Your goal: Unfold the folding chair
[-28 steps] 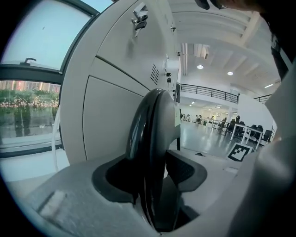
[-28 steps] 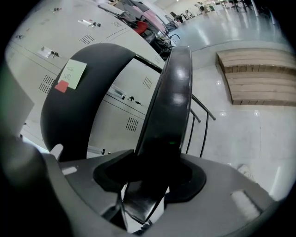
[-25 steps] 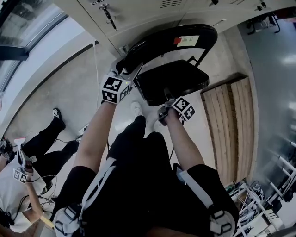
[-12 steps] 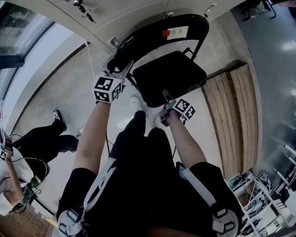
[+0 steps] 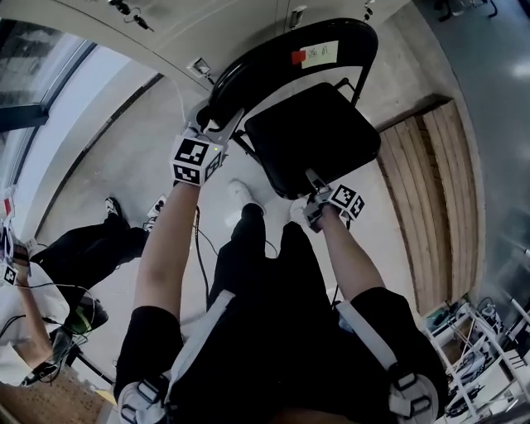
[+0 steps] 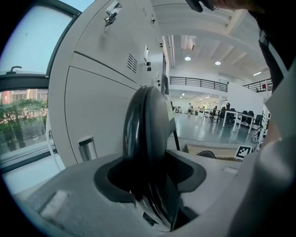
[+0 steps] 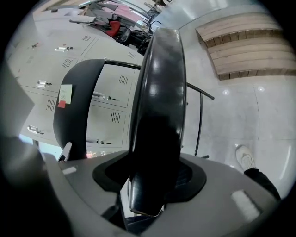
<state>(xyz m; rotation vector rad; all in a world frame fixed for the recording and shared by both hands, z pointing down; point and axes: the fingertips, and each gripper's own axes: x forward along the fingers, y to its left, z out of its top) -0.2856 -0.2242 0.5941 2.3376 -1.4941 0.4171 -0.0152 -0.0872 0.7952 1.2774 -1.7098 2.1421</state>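
Note:
A black folding chair stands in front of me in the head view, with its curved backrest [image 5: 281, 62] toward the lockers and its padded seat [image 5: 319, 141] swung nearly flat. My left gripper [image 5: 217, 132] is shut on the backrest's left edge. That edge fills the left gripper view as a dark rim [image 6: 145, 134] running between the jaws. My right gripper [image 5: 313, 184] is shut on the seat's front edge. In the right gripper view the seat pad [image 7: 159, 92] stands edge-on between the jaws, with the backrest [image 7: 76, 102] and its paper label behind it.
Grey lockers [image 5: 215, 25] line the wall behind the chair. A low wooden plank platform [image 5: 431, 190] lies to the right. Another person [image 5: 83, 248] sits on the floor at left among cables. My own shoes [image 5: 242, 192] stand just under the seat.
The seat has swung further down and away from the backrest, and my right gripper went down and right with it. My left gripper shifted a little with the backrest.

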